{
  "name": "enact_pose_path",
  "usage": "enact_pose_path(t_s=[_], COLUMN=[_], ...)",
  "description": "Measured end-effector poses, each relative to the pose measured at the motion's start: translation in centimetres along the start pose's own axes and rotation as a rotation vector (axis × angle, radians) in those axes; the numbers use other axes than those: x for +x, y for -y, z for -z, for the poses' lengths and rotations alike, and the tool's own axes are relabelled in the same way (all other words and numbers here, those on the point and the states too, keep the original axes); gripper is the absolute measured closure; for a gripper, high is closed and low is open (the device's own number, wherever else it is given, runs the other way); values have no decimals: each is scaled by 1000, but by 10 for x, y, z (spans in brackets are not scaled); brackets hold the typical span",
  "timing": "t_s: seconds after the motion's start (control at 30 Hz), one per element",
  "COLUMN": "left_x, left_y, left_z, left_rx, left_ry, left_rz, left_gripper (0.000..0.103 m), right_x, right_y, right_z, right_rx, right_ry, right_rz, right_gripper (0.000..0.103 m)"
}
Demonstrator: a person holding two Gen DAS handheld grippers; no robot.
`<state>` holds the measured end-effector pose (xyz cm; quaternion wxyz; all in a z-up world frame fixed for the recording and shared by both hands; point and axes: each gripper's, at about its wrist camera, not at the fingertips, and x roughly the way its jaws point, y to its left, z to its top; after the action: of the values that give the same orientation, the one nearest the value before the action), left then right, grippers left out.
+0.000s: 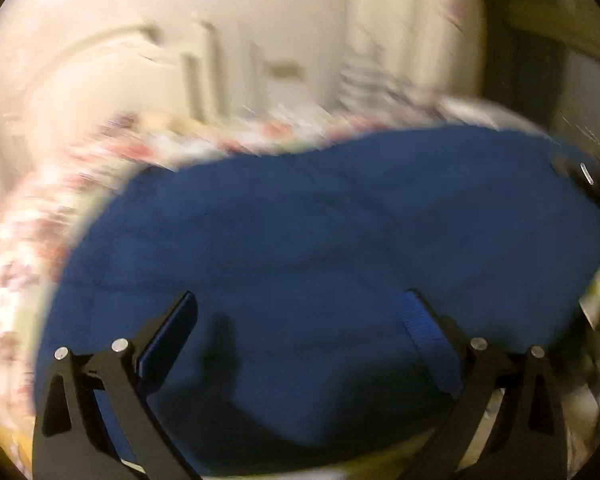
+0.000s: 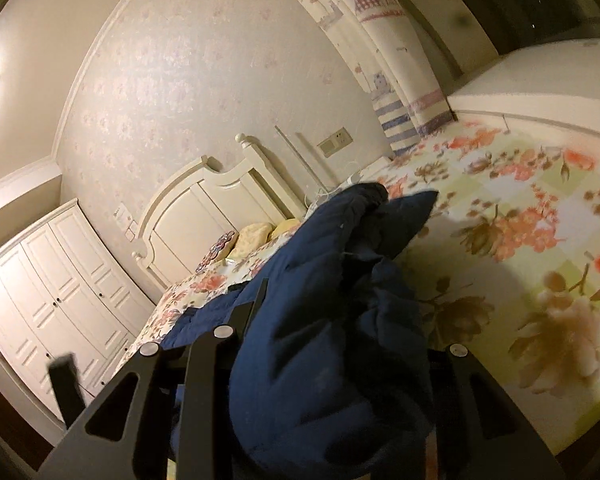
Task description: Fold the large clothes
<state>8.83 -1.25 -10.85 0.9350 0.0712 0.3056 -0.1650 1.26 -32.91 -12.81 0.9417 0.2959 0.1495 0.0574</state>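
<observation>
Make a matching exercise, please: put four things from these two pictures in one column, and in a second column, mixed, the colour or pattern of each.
Things
1. padded quilted garment
2. patchwork bed cover
3. panelled wooden wardrobe
4. wooden headboard with curved top

Colour or pattern
a. cream, next to the wardrobe
b. dark blue
c. orange and pink flowers on pale squares
d. white, with small dark knobs

Pairs: 1-b, 2-c, 3-d, 4-a
</observation>
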Motion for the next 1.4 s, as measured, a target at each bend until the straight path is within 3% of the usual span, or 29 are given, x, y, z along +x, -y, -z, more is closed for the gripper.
enact_pose_path(t_s=[0.07,0.13,0.2,0.23,0.33,0.37,0.43,0.5,0.6,0.67,0.83,0.93,1.0,1.07,1.13,1.23,1.3,1.4], left_x=[1,16,23,23,18,8,-17,-26,-15,-15,-44,-71,-92,-102,-108,-107,-104,-100], left_y=[-4,18,45,51,32,16,-27,-74,-154,-180,-236,-264,-278,-286,-279,-243,-206,-153], left_z=[-4,8,27,32,18,11,-4,-10,-3,10,29,24,18,7,-6,-39,-63,-97], left_rx=[-10,92,224,242,179,136,23,-102,-275,-322,-433,-472,-484,-466,-424,-289,-160,25], left_ry=[14,-63,-38,-13,-75,-49,59,97,46,29,70,123,159,175,186,204,209,232], left_rz=[99,195,93,63,169,193,119,57,-73,-117,-235,-296,-315,-296,-246,-149,-95,-117], left_gripper=[2,2,2,2,8,10,10,8,8,8,8,8,8,7,7,4,3,3], right_x=[0,2,4,5,3,3,1,4,14,27,82,126,145,148,145,144,138,119], right_y=[-4,-12,-24,-37,-63,-69,-84,-109,-158,-201,-303,-331,-335,-332,-329,-326,-325,-330], right_z=[-2,-6,-7,-6,-9,-11,-15,-11,1,15,92,162,207,251,258,244,233,192], right_rx=[-23,-49,-93,-140,-243,-268,-323,-430,-600,-752,-1140,-1341,-1472,-1656,-1683,-1613,-1565,-1396], right_ry=[8,18,13,23,48,52,60,66,75,64,-38,-164,-248,-215,-214,-247,-220,-141], right_rz=[13,25,23,32,41,47,61,82,73,63,-7,-53,-64,-31,-50,-98,-139,-188], right_gripper=[70,70,70,70,70,70,70,70,70,70,70,69,59,55,55,55,62,73])
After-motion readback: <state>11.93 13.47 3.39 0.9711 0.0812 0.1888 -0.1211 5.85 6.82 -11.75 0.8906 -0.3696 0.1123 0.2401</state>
